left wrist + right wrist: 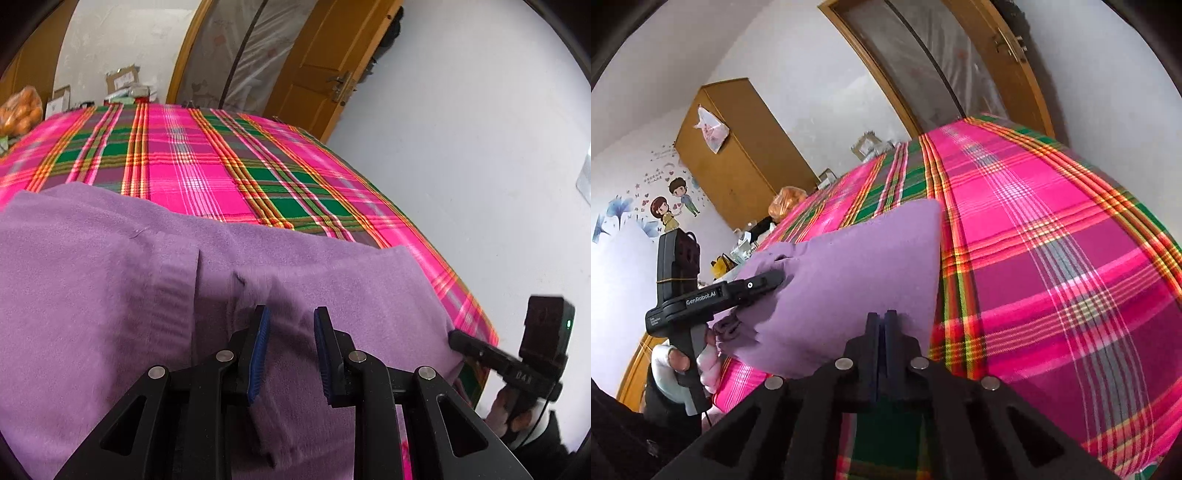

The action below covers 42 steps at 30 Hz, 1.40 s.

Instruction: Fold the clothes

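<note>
- A soft purple fleece garment lies on a bed under a pink, green and orange plaid blanket, near the blanket's 5 o'clock corner in the left wrist view.
- The left gripper has its blue-padded fingers parted, a raised ridge of the fleece standing between them; whether the pads touch the cloth I cannot tell.
- The right gripper has its fingers pressed together on the near edge of the garment; in the left wrist view it meets the garment's corner at 4 o'clock.
- In the right wrist view the garment is lifted, billowing up off the blanket.
- A brown wooden wardrobe stands at 10 o'clock, cartoon wall stickers beside it.
</note>
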Available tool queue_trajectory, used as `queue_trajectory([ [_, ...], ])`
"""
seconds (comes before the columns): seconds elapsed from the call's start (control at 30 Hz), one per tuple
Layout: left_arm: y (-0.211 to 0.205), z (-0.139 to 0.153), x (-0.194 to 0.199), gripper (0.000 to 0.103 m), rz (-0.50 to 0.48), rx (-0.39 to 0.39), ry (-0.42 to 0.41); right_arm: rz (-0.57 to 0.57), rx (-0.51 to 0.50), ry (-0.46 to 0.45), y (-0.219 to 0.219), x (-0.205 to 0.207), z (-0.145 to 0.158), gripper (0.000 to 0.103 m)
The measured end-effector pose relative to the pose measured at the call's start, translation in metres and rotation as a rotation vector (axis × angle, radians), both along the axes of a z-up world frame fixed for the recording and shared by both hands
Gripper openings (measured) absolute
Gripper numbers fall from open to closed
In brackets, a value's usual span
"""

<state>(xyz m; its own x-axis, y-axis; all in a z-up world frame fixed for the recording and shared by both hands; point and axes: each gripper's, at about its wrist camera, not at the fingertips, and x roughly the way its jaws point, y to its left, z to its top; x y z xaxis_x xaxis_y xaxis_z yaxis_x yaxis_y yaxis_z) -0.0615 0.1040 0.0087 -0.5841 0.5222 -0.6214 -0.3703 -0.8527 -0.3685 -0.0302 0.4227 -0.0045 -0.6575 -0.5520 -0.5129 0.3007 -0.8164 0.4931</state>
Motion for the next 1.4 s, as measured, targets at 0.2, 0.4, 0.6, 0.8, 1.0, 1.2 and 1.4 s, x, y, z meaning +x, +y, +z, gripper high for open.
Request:
queue_trajectory([
  [0.2,-0.007,0.006,0.017,0.026,-0.014,0.032,-0.008,-0.003,0.050,0.009,-0.006,-0.004,0.014,0.004],
  [0.4,0.001,0.014,-0.004,0.026,0.014,0.008,0.009,-0.016,0.032,0.043,-0.009,-0.023,0.028,0.006],
  [0.6,0.003,0.002,-0.028,0.026,0.046,0.006,-0.035,-0.093,0.037,-0.074,-0.001,-0.056,0.013,0.006],
  [0.8,-0.003,0.000,-0.029,0.026,0.040,0.042,-0.046,-0.126,-0.016,-0.106,0.010,-0.069,0.020,0.006],
  [1.0,-0.002,-0.001,-0.030,0.025,0.036,0.054,-0.054,-0.110,-0.075,-0.175,0.004,-0.109,0.020,0.007],
  [1.2,-0.003,0.000,-0.029,0.025,0.034,0.060,-0.059,-0.189,-0.185,-0.262,0.025,-0.134,0.000,0.000],
  [1.4,-0.009,-0.001,-0.030,0.026,0.030,0.106,-0.063,-0.180,-0.216,-0.161,0.028,-0.101,0.014,0.008],
])
